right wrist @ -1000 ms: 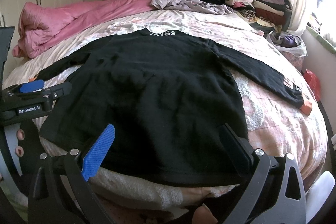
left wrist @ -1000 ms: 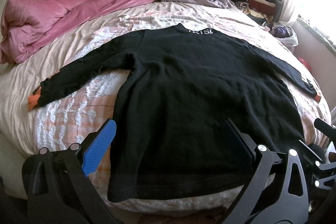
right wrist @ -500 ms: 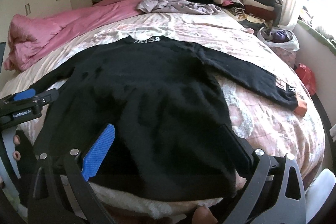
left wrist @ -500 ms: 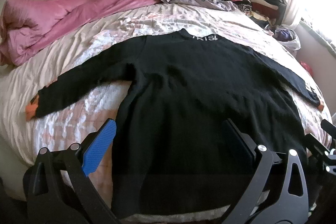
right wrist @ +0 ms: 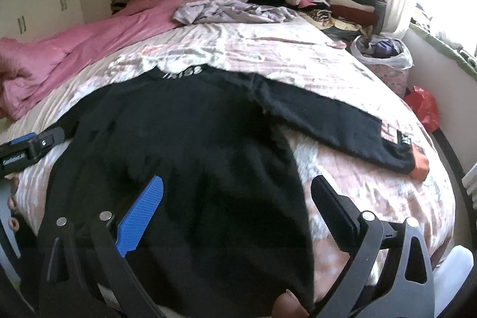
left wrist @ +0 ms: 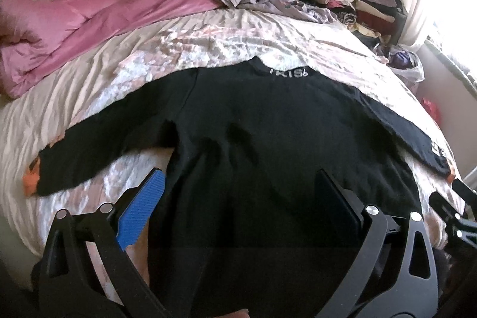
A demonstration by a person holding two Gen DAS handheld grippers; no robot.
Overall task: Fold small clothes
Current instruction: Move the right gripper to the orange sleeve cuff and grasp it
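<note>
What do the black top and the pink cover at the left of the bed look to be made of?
Black top: soft matte knit, probably fleece or jersey; no sheen, limp creases. Pink cover: thin woven fabric, maybe cotton, over padding; fine wrinkles, puffy folds.

My L gripper (left wrist: pixel 238 198): jaws wide apart, nothing between the pads, blue pad at 8 o'clock, black pad at 4 o'clock in its own cam. My R gripper (right wrist: pixel 235 198): same spread, blue pad 8 o'clock, black pad 4 o'clock, empty. L unit (right wrist: pixel 29 148) also shows in R cam at 9 o'clock, my fingertips (right wrist: pixel 13 203) just below it. A fingertip (right wrist: pixel 287 304) pokes in at 6 o'clock.
</note>
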